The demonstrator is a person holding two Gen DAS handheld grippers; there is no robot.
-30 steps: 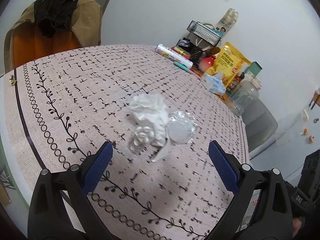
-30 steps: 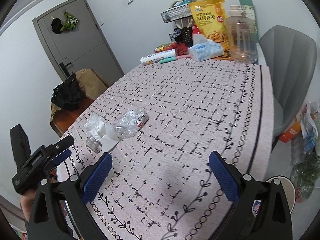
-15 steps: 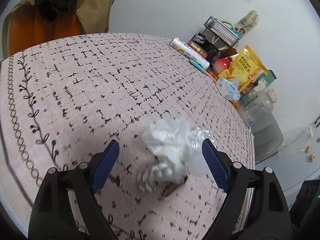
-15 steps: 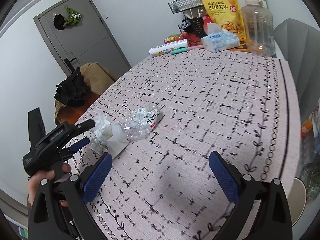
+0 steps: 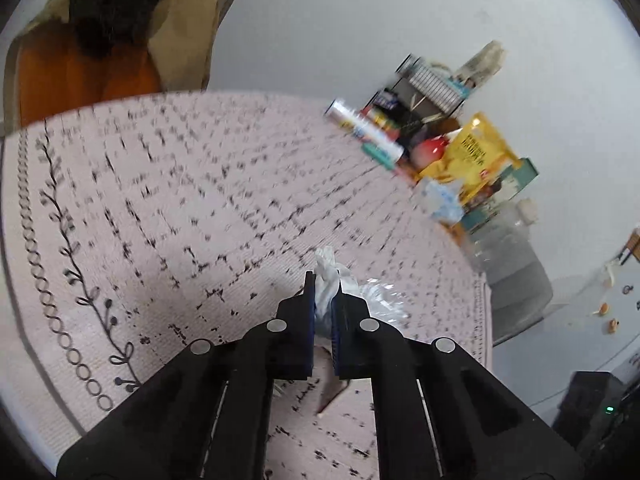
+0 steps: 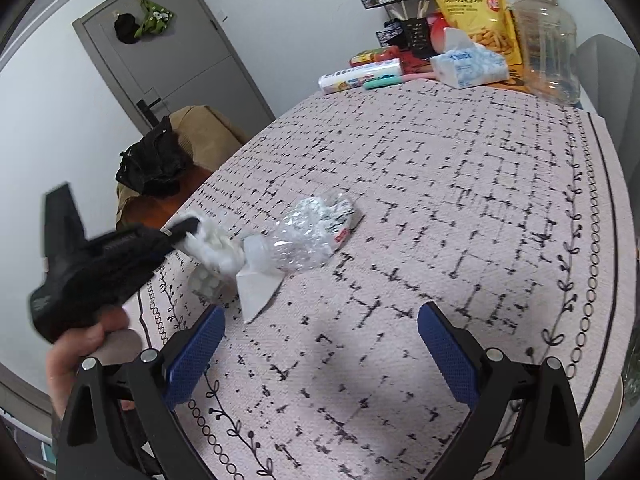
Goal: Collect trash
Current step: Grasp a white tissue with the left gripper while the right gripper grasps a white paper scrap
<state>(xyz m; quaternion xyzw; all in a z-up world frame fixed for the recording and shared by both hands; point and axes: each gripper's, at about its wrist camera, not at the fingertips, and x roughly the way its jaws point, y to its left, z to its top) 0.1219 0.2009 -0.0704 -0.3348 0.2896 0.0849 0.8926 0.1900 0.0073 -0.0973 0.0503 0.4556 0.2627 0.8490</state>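
The left tool [image 5: 323,292] has just closed and clamps the crumpled white tissue [image 5: 326,280] on the desk [image 6: 440,200], beside a clear wrapper [image 6: 312,236]. The right tool [image 6: 320,344] stands wide, empty.

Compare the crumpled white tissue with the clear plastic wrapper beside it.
The crumpled white tissue is opaque and pinched in the left claw; the clear plastic wrapper is see-through, glossy and lies free on the tablecloth. The wrapper shows a printed label; the tissue is plain. Both are crumpled.
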